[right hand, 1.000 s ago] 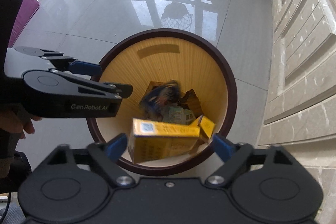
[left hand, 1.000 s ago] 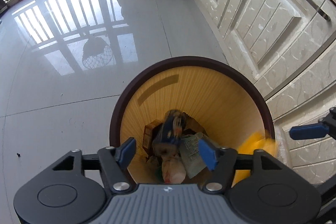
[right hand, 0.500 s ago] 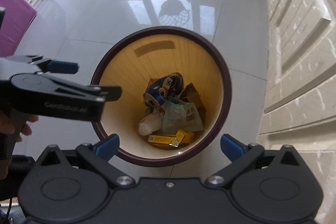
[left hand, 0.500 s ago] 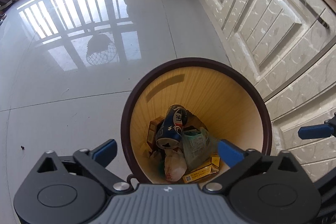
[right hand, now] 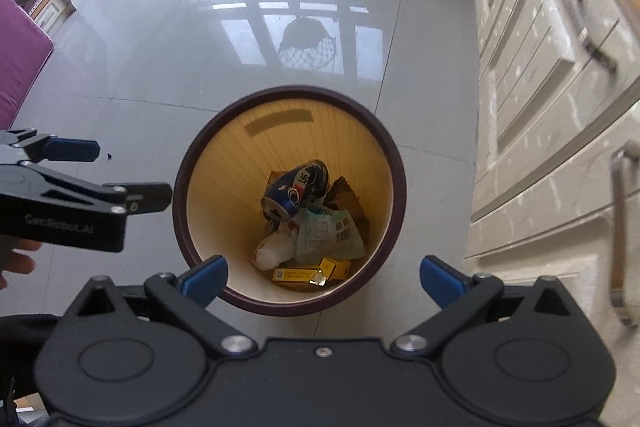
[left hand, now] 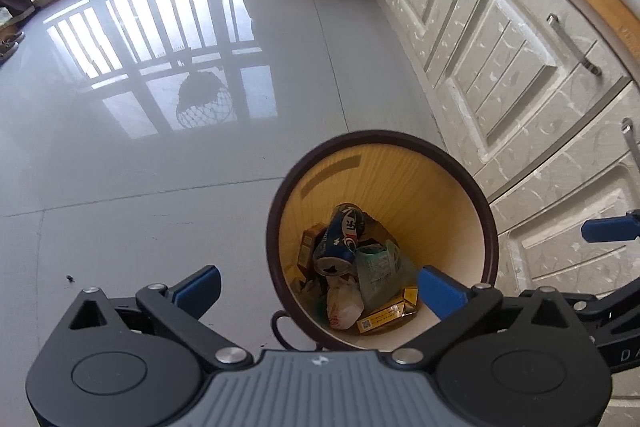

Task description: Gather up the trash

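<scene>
Two claws: I have both above the bin, pointing steeply down at it.
Left claw (left hand: 318, 287): spread as wide as it goes, nothing between its blue pads; from its own camera it hangs over the near left part of the bin's rim.
Right claw (right hand: 322, 277): spread wide as well and empty, over the near edge of the bin.
Bin (right hand: 394, 163): round, dark brown rim, pale yellow ribbed inside, standing on the floor (right hand: 160, 67) just beside the cabinets (right hand: 540, 87).
Trash in the bin: I see a blue can (right hand: 296, 189) lying on its side on top of the heap, open end toward the near wall.
Green wrapper (right hand: 328, 235): crumpled, touching the can on its near right side.
White wad (right hand: 274, 249): near left of the wrapper, against it.
Yellow box (right hand: 296, 274): lying flat at the near wall of the bin, flap open, below the wrapper.
Brown scraps (right hand: 346, 193): at the far right of the heap; I cannot tell what they are.
Floor around the bin: glossy grey tiles, one small dark speck (right hand: 109, 156) well to the bin's left.
</scene>
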Tool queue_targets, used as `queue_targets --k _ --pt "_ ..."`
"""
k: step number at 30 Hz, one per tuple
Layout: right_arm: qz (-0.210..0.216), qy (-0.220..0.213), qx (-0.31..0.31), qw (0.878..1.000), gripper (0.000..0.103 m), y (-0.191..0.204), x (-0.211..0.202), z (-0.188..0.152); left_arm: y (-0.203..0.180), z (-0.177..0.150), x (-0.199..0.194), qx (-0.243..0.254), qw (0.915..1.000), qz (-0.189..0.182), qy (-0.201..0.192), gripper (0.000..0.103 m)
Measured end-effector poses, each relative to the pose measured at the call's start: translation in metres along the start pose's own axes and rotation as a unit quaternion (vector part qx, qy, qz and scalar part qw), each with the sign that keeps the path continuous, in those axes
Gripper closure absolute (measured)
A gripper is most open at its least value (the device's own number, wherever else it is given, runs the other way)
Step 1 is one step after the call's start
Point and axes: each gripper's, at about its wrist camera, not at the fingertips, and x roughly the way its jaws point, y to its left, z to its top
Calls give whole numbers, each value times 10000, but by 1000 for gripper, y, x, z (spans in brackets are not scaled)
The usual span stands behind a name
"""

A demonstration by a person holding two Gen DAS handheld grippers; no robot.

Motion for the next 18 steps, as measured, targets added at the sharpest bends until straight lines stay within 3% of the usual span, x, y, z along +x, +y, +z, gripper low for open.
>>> queue_targets --k 18 --pt "-363 -468 157 9981 0 0 -106 -12 -12 0 -110 93 9993 -57 -370 0"
